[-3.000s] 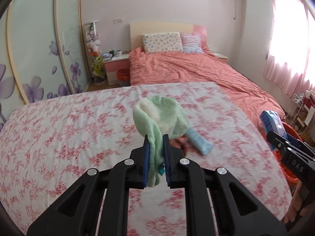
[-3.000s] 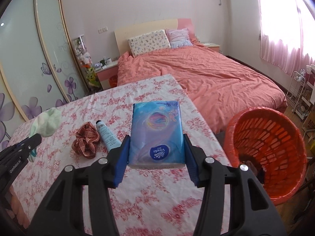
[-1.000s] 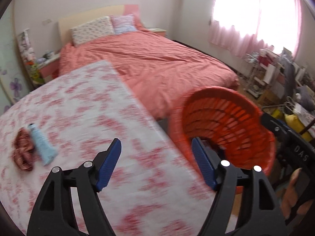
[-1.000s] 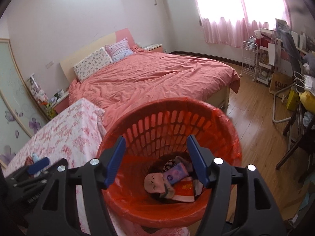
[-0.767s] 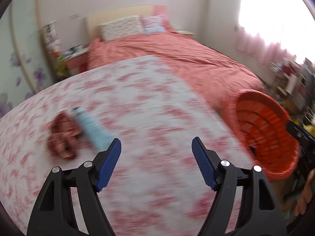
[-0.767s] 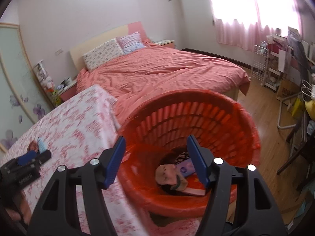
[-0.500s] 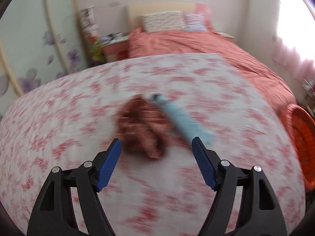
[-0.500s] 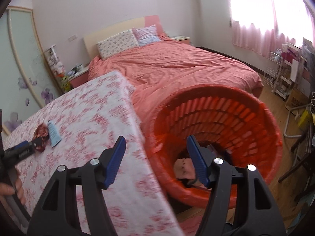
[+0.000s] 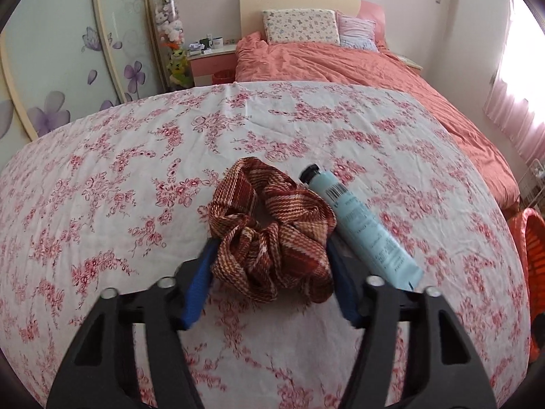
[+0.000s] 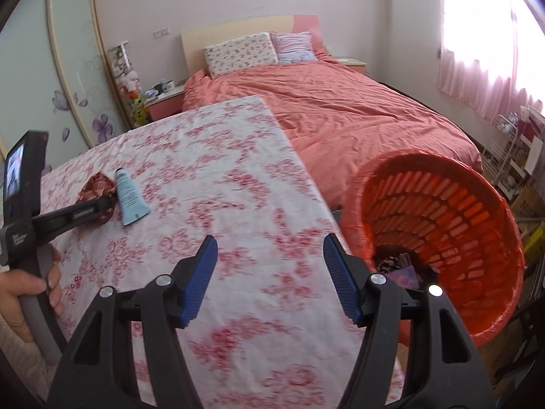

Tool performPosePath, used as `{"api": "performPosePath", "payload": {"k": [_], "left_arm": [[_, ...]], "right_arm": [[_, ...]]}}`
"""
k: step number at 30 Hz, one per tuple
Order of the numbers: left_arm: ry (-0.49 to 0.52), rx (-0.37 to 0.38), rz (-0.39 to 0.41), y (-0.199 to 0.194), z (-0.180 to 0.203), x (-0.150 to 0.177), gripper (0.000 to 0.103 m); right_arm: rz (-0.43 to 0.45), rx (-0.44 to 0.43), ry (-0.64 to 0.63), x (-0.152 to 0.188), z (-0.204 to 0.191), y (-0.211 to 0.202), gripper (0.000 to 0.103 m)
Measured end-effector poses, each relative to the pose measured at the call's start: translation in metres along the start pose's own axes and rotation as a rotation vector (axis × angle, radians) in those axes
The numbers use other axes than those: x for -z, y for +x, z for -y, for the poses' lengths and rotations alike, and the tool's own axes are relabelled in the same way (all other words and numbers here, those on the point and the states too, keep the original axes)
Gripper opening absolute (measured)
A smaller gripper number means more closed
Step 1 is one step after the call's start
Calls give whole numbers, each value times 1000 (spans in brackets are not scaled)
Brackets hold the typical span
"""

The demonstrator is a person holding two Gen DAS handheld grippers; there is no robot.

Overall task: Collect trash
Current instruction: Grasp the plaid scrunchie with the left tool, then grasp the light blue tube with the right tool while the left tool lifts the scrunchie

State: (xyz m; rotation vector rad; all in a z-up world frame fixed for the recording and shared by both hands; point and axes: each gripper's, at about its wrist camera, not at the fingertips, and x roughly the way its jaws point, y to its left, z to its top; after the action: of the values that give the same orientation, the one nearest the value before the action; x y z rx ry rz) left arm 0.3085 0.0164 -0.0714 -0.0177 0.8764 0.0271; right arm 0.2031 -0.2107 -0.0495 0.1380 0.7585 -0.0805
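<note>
**Left gripper straddles scrunchie on the floral tabletop; right gripper wide and empty by the basket**

A coral-covered bed (image 9: 357,68) fills the far side of the room, with two pillows (image 9: 301,25) against its headboard. Nearer is the tabletop (image 9: 136,156), spread with a white cloth printed in pink flowers. At its right end stands an orange plastic basket (image 10: 477,204), lined with an orange bag and tilted toward the right wrist camera; a few dark and purple items lie at its bottom, too small to identify.

The right gripper (image 10: 269,272) hangs over the near right part of the tabletop, just beside the basket, its jaws spread wide with nothing between them.

The left gripper (image 9: 270,266) sits low on the tabletop, its jaws open on either side of a red-brown plaid scrunchie (image 9: 269,228). Whether the blue pads (image 9: 199,279) touch the fabric cannot be told. From the right wrist view the left gripper (image 10: 102,206) reaches in from the left, held by a hand (image 10: 20,293), its tips at the scrunchie (image 10: 95,185).

A light blue tube (image 9: 364,225) with a black cap lies flat against the scrunchie's right side, cap pointing toward the bed.
</note>
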Motion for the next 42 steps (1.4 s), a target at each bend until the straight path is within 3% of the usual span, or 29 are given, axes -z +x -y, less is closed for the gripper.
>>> {"api": "performPosePath", "payload": {"k": [3,6,18,27,32,42], "left_arm": [[-13,-9,4,1,-9,-1,35],[-22,-11,4,-3,-24,3,29],[-53,-20,-8,-33,-101,38,34],[-77,7,-6,-28,-109,37,37],[-90,22,-4,-30,-113,38,38],[-91,24,-3,-30,-114,38,38]], "right_arm": [[-7,-14,-26,-1,-15,6,64],[-13,-32,-46,-3,-29,11,64],[-64,-150,-120,-27,-115,60,63],[-115,-147,-203,-53,-175,100,57],[-157,-125,-225,-56,-179,113,42],[-165,-95,-179,-34,-144,89,34]]}}
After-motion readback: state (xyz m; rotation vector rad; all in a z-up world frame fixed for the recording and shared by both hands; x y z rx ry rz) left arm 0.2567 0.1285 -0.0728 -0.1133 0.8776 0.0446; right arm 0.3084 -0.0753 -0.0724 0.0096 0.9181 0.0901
